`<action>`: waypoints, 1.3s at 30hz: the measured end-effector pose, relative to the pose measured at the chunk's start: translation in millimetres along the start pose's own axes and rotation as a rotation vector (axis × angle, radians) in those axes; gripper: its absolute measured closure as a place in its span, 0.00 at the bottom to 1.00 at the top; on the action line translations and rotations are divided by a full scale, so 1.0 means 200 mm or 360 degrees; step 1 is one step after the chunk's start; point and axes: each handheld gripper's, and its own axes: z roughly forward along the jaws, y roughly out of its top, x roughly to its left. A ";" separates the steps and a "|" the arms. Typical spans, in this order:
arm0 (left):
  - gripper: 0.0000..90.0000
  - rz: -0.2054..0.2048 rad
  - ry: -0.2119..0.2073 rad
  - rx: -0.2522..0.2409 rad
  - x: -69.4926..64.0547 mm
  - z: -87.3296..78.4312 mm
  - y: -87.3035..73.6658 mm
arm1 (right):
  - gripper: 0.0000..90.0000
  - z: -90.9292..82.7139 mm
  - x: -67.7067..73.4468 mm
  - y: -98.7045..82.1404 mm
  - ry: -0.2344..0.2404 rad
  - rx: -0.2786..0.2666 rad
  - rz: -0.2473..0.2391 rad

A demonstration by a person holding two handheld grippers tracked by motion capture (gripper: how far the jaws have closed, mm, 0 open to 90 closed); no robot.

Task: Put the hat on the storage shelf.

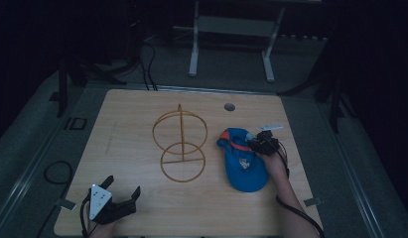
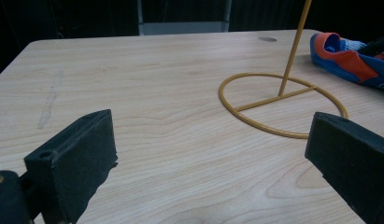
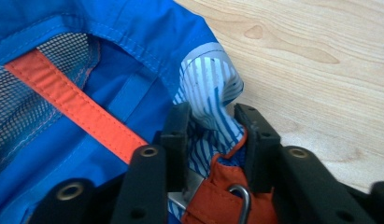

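A blue cap (image 1: 243,166) with an orange strap (image 3: 77,102) lies on the right half of the wooden table (image 1: 132,114). My right gripper (image 1: 251,142) is at the cap's back edge. In the right gripper view its jaws (image 3: 212,119) pinch a fold of blue-and-white striped lining (image 3: 210,88), above an orange tab with a metal buckle (image 3: 241,198). My left gripper (image 1: 123,187) rests near the table's front left corner, open, with bare wood between its jaws (image 2: 213,140). In the left gripper view the cap (image 2: 348,63) lies far to the right.
A yellow wire stand (image 1: 181,144) with two rings on a post stands mid-table; its base ring (image 2: 283,102) lies ahead of the left gripper. A round cable hole (image 1: 230,106) sits near the far edge. A metal frame (image 1: 231,29) stands beyond the table, and cables (image 1: 57,171) lie on the floor at left.
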 end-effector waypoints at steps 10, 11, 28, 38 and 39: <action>0.03 0.0016 0.0018 -0.0024 0.00 -0.01 0.00 | 0.92 -0.02 0.05 0.01 -0.0092 0.0011 -0.0074; 0.03 0.0016 0.0022 -0.0021 0.00 -0.01 0.00 | 0.92 -0.02 0.05 0.01 -0.0092 0.0011 -0.0074; 0.04 -0.0153 -0.0064 0.0119 0.00 0.01 0.03 | 0.93 -0.23 0.04 0.09 -0.0003 -0.0161 -0.0009; 0.05 -0.0059 -0.0027 0.0152 -0.02 -0.01 0.05 | 0.93 -0.47 0.07 0.18 0.0023 -0.0349 -0.0040; 0.05 -0.0057 -0.0025 0.0143 -0.02 -0.02 0.05 | 0.93 -0.52 0.08 0.20 0.0030 -0.0386 -0.0049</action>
